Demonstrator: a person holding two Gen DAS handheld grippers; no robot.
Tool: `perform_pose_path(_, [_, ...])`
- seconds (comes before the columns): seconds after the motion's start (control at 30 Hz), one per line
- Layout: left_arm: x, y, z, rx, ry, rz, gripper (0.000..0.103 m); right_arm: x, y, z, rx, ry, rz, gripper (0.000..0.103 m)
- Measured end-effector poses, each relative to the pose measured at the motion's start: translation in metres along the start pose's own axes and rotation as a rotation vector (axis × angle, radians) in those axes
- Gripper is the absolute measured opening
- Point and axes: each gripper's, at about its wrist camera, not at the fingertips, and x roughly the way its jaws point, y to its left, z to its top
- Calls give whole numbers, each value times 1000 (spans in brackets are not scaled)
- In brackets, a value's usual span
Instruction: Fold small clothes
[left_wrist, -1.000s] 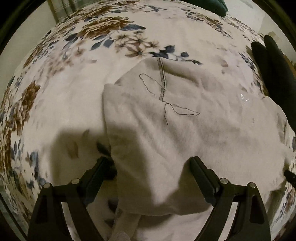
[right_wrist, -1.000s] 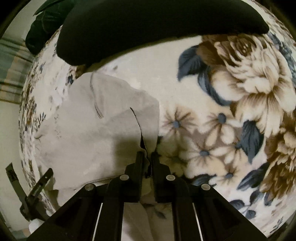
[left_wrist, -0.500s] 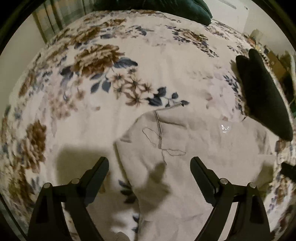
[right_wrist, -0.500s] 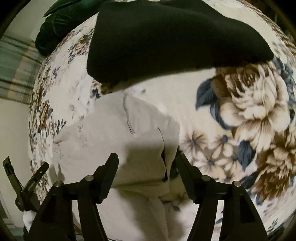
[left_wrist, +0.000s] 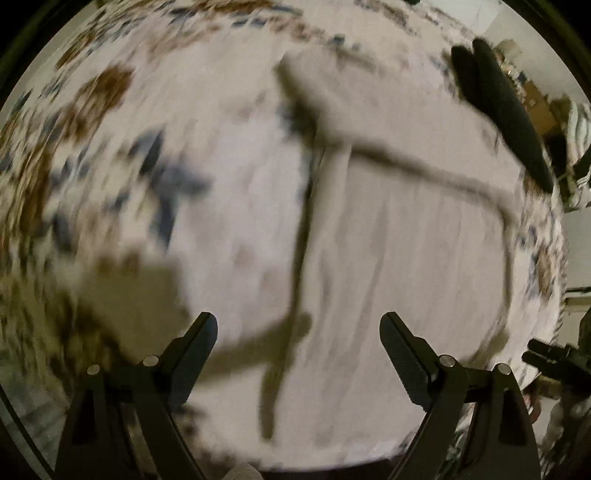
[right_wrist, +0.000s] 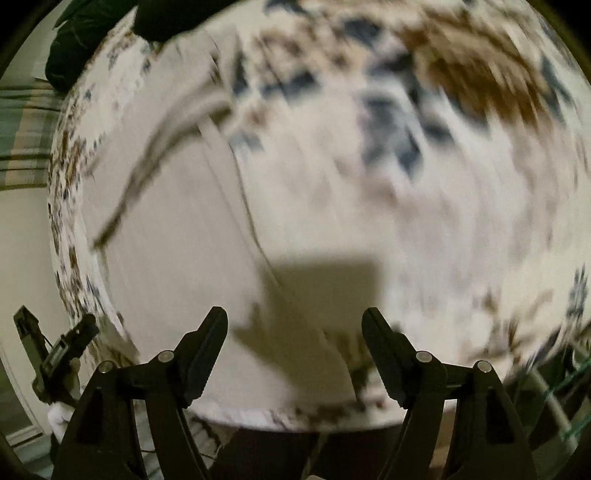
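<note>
1. The step in hand looks like the pause between folds: a pale grey, soft cloth garment (left_wrist: 406, 240) lies flat on the bed's floral-printed cover (left_wrist: 110, 147), and neither claw grips it. Both views are heavily blurred, so fine detail of the cloth is lost.

2. The left claw (left_wrist: 298, 332) stands wide with nothing between its fingers. The garment lies below and beyond it, its left edge running as a dark line up the picture from just between the fingertips, and a fold line crossing toward the right.

3. The right claw (right_wrist: 294, 326) is opening, its jaws already well apart, and nothing is pinched between them. In the right wrist view the garment (right_wrist: 177, 240) lies left of centre and reaches down toward the near edge of the bed, under the left finger; the right finger hangs over bare floral cover.

4. A black cloth item (left_wrist: 506, 118) lies beyond the garment, toward the far right edge of the bed, apart from both claws.

5. I judge the next move calls for each claw to come down on a garment edge or corner, close on a single layer of cloth, and carry it over for another fold. Which edge suits best cannot be told through the blur.
</note>
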Motion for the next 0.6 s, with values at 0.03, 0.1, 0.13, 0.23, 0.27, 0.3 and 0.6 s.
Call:
perform_pose_path(0.03, [5,3,-16,-5,16,11,90,7,-7,-10,7,10,8,77])
perform_pose_path(0.1, [19,9,-47,-26,33,33,90,26,-19,-30,-1,29,19,77])
perform_pose_path(0.13, [25,10,-58,-30,36,41,90,35,-24,-38,-8,36,22,77])
perform_pose_path(0.23, [50,8,-88,-35,42,61,90,59,-34,-60,-34,41,33,77])
perform_pose_path(0.27, [55,7,-93,-35,45,71,90,67,-37,-66,-40,45,33,77])
perform_pose_path(0.3, [65,5,-100,-38,59,70,90,74,-39,-70,-38,46,26,77])
perform_pose_path(0.6, [64,-20,-125,-21,-54,117,7,89,-50,-92,46,-29,88,20])
